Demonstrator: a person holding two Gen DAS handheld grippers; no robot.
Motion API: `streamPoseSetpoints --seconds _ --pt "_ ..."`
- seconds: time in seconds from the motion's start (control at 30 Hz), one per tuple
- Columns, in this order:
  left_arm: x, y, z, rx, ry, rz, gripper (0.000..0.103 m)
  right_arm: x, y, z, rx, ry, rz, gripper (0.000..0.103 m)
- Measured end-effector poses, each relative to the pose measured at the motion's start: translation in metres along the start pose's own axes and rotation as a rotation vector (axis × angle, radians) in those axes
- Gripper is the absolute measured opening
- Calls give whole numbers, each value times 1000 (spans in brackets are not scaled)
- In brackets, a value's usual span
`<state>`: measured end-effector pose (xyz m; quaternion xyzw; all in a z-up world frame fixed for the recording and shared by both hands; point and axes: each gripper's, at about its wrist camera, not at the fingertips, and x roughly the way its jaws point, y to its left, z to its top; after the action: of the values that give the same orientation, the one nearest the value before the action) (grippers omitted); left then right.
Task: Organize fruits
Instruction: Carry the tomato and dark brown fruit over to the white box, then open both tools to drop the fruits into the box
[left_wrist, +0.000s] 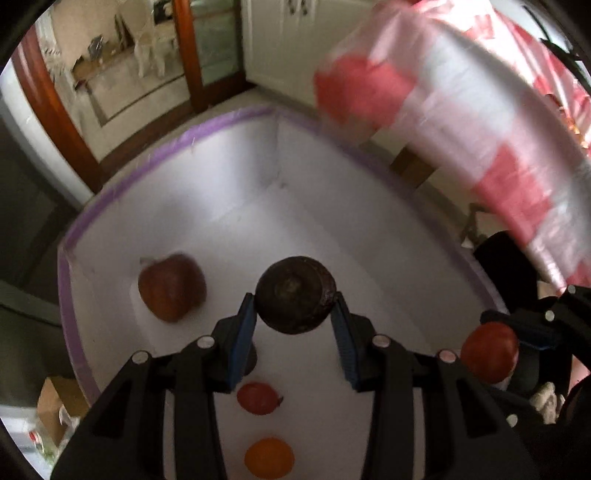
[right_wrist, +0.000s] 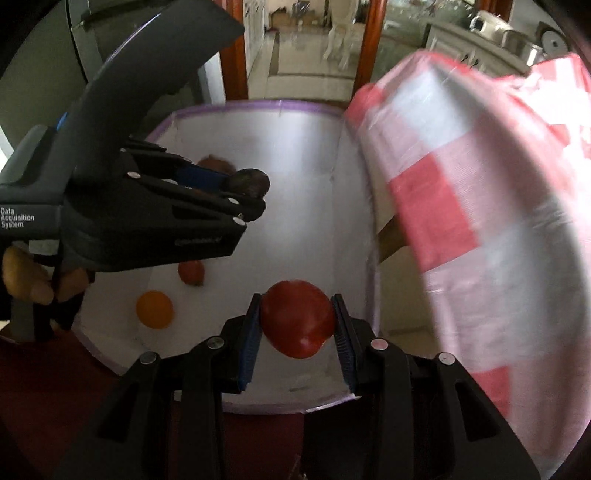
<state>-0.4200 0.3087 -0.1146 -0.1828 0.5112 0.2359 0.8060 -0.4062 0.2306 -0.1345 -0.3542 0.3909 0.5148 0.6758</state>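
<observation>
Dark, rough fruit (left_wrist: 295, 302) sits clamped in my left gripper (left_wrist: 295, 325); the right gripper (right_wrist: 297, 325) pinches a red fruit (right_wrist: 297, 317) — smooth, firm, light — across its middle over the white box (right_wrist: 258, 122).

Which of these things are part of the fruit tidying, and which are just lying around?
Part of the job: dark fruit in left gripper; red fruit in right gripper; white box; apple, small red fruit, orange inside.

Just around: checked cloth; cardboard box.

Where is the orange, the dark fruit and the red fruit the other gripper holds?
orange (right_wrist: 154, 309), right wrist view, middle of its skin.
dark fruit (left_wrist: 295, 304), left wrist view, its front face.
red fruit (right_wrist: 297, 319), right wrist view, its centre.
</observation>
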Motion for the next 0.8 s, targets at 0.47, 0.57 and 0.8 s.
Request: streamPoseSetpoints --seconds 0.47,0.57,0.8 --pt "31 18 -8 -55 77 53 42 45 11 -4 -71 83 2 38" --pt "28 20 -8 -70 69 58 42 42 14 -5 -96 71 2 38" --pt "29 26 -4 -114 70 66 75 30 16 -13 -125 61 -5 61"
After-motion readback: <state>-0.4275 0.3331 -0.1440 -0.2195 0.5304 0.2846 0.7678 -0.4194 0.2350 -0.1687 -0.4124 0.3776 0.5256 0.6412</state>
